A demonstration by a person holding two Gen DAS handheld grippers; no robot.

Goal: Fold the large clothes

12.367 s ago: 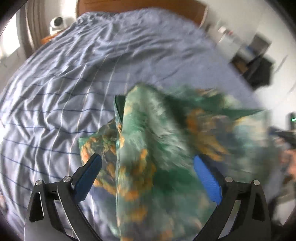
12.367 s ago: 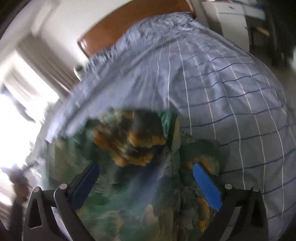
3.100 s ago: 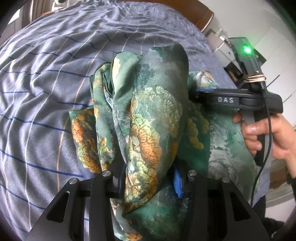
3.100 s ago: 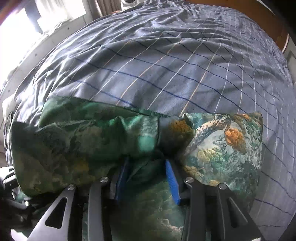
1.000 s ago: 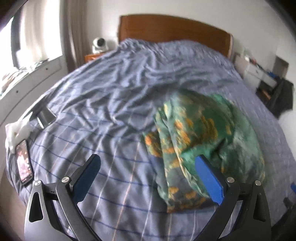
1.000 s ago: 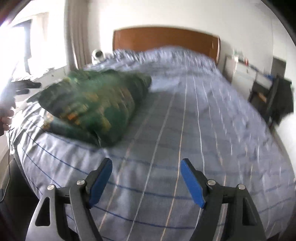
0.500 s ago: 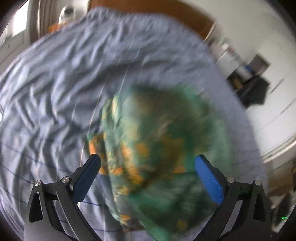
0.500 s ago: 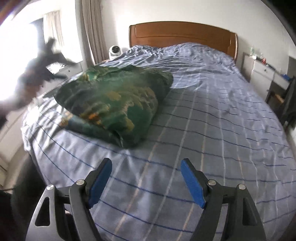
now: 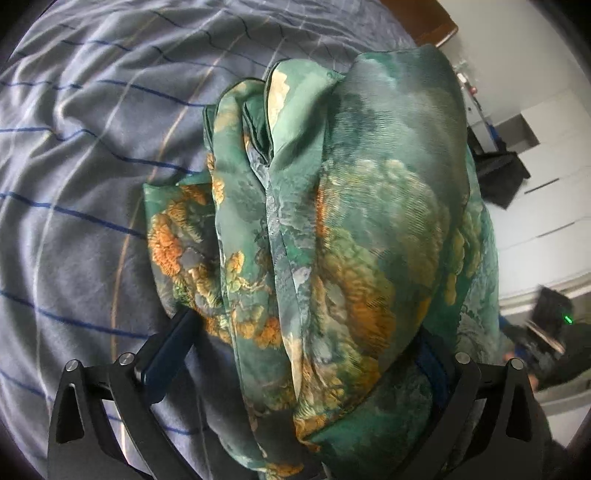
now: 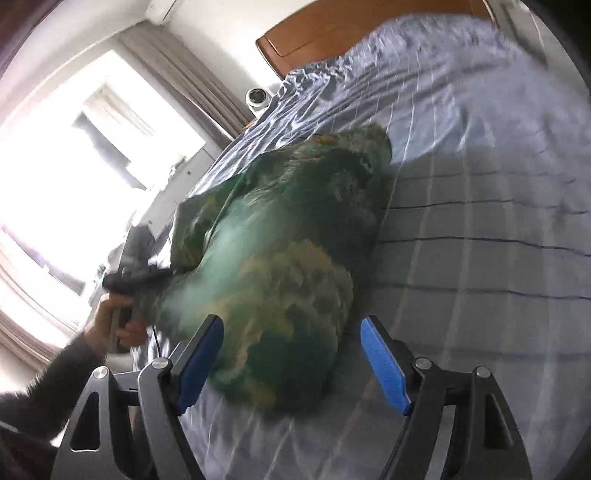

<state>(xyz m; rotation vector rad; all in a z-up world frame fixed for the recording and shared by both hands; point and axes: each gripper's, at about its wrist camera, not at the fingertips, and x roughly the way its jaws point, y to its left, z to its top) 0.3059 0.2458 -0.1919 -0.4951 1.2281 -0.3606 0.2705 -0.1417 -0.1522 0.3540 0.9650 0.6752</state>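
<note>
- The green garment (image 9: 332, 229) is bundled on the bed (image 9: 74, 184), its long axis running away from the left claw (image 9: 306, 354).
- It is straddled by that claw, open.
- The right claw (image 10: 291, 354), open and empty, is aimed at its near end.

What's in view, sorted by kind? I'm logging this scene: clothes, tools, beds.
Clothes: 1, green printed garment
Tools: 2, left tool, right tool
Beds: 1, striped bed
Total: 4

Bright curtained window (image 10: 92, 177), wooden headboard (image 10: 332, 33)
</note>
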